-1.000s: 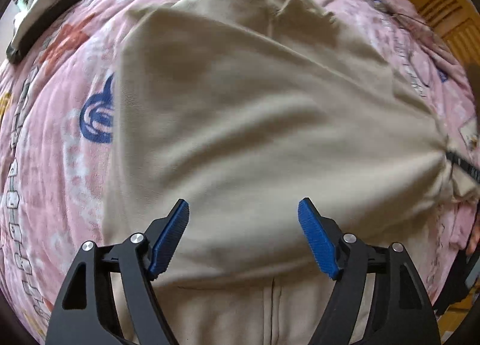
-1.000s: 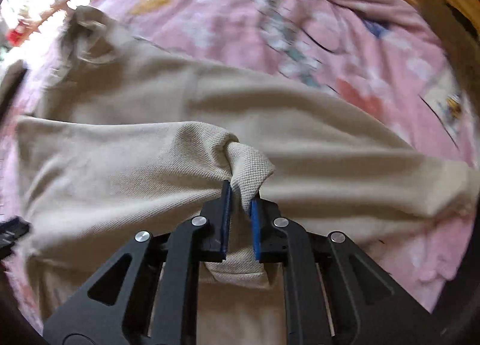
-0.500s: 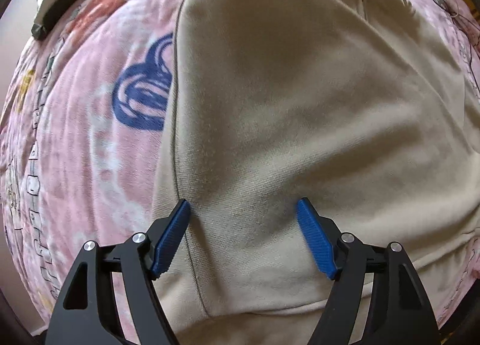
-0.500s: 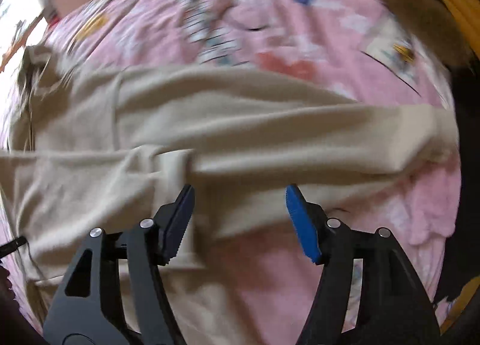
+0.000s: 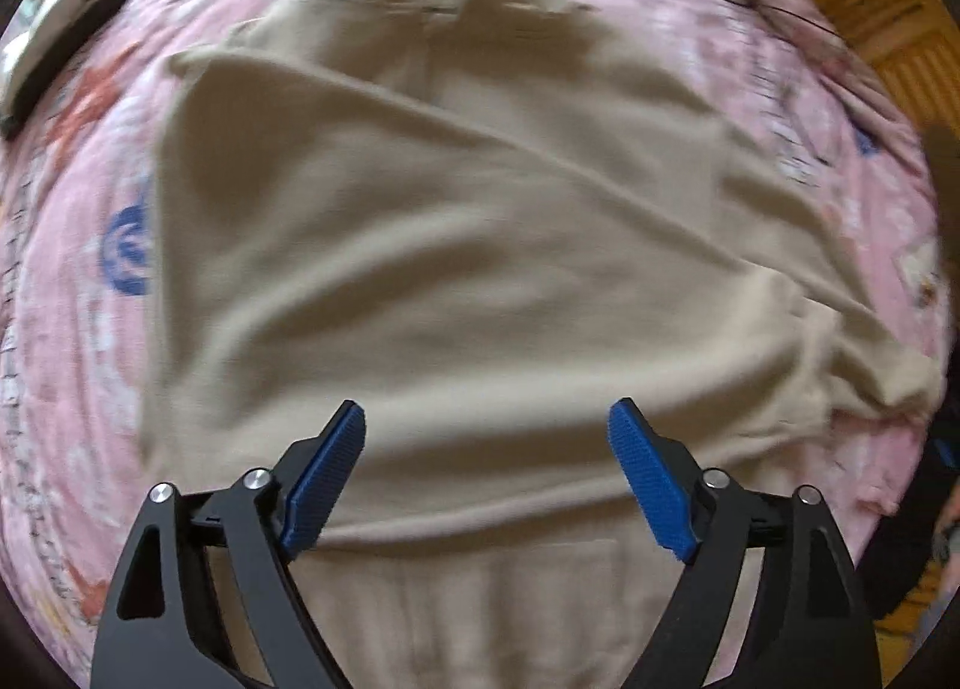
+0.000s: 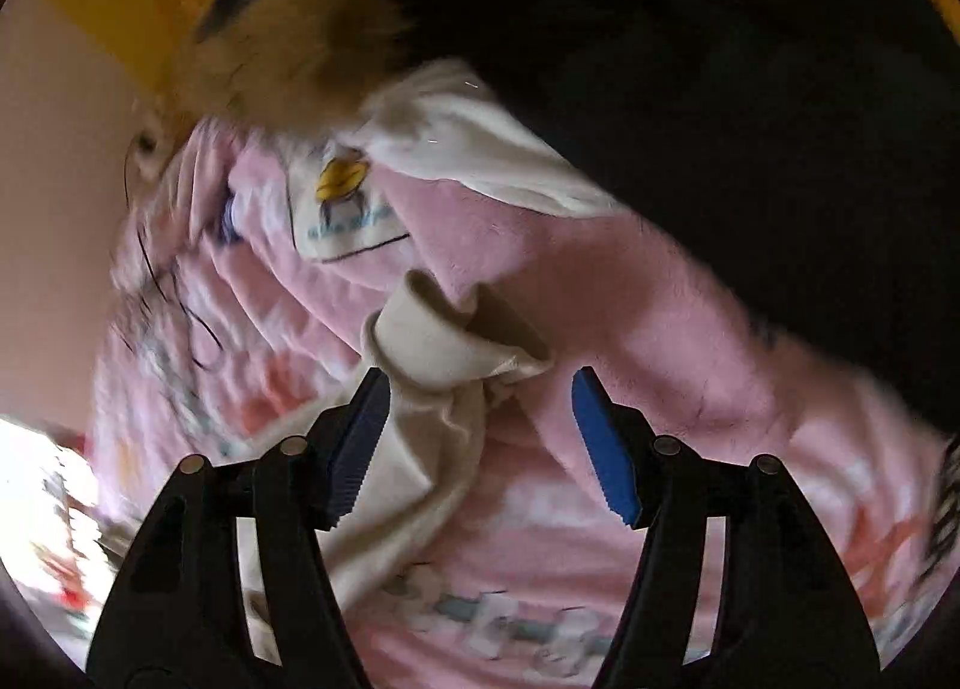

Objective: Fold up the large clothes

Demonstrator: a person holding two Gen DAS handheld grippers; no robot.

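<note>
Fleecy pink bedspread (image 5: 78, 245), soft beige sweatshirt (image 5: 456, 245), ribbed cuff (image 6: 432, 341)

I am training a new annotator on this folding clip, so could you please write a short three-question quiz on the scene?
1. True or false: the left hand-held gripper grips the beige garment.
2. What lies under the garment? A) bare wood B) pink blanket C) grey carpet
3. Which part of the garment lies between the right hand-held gripper's open jaws?

Key: 1 false, its jaws stand open above it; 2 B; 3 a sleeve cuff.
</note>
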